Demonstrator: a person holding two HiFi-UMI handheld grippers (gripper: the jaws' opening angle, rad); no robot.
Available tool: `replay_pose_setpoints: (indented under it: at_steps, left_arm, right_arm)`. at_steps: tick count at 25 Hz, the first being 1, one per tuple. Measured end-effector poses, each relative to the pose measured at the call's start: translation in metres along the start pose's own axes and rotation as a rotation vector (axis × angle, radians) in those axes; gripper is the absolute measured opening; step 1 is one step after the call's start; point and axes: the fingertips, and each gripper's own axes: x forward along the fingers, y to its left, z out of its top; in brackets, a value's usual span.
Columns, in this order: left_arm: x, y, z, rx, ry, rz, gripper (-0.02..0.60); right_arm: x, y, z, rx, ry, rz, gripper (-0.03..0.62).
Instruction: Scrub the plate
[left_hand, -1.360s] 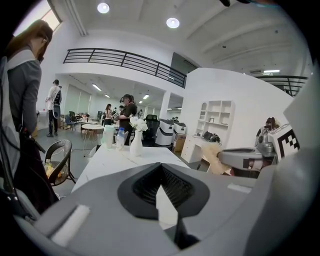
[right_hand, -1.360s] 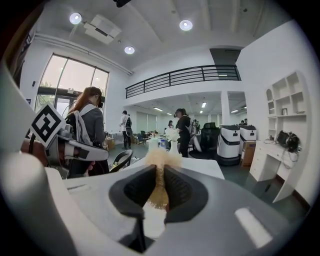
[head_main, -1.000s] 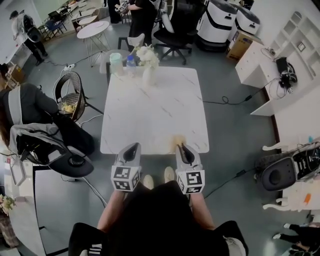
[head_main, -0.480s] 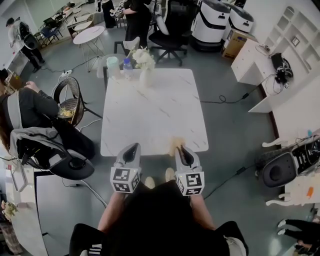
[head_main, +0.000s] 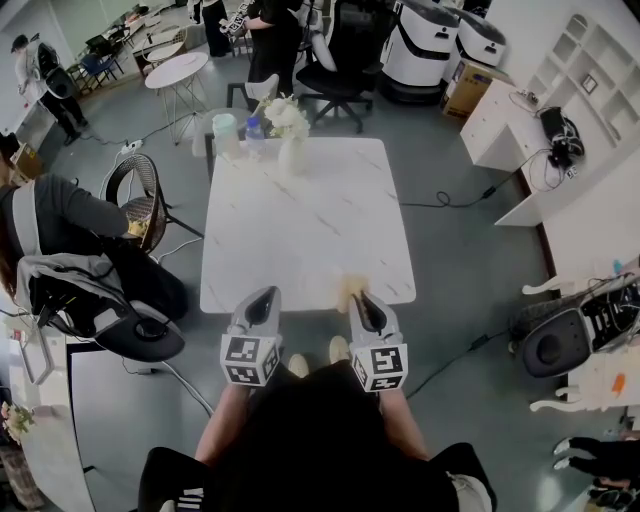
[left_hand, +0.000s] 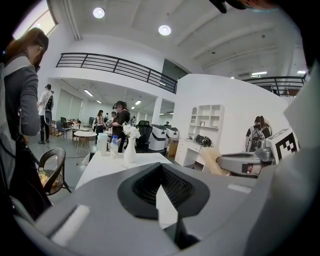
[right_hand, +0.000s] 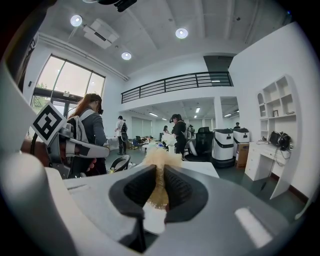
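Tan scrubber (right_hand: 159, 158) between right tongs (head_main: 363, 299)

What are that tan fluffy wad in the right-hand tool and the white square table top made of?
The tan fluffy wad, pinched in the right gripper, looks like a fibrous scrubbing pad, perhaps loofah or coarse sponge, judging by its frayed, matte edges. The white square table top looks like polished marble or a marble-look slab, with faint grey veins and a slight sheen.
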Motion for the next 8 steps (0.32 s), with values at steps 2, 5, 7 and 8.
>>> replay_pose_setpoints:
  at_steps: [2,5,7,8]
  left_arm:
    - [0.0016,0.0009,0.0,-0.001,0.0,-0.003,0.006]
    - [0.0025,0.0015,-0.0006,-0.002,0.001,-0.005,0.006]
    - [0.0031,0.001,-0.0023,-0.003,0.003,-0.007,0.006]
    - [0.0034,0.0007,-0.0032,-0.003,0.005,-0.008,0.006]
  right_arm:
    - [0.0018,0.0002,0.0,-0.001,0.001,0.0,0.054]
    - [0.0029,0.0012,-0.0001,-0.002,0.002,0.0,0.054]
    - [0.0029,0.0012,-0.0011,-0.001,0.001,-0.001,0.054]
    - [0.0029,0.0011,-0.0017,-0.001,0.001,-0.001,0.054]
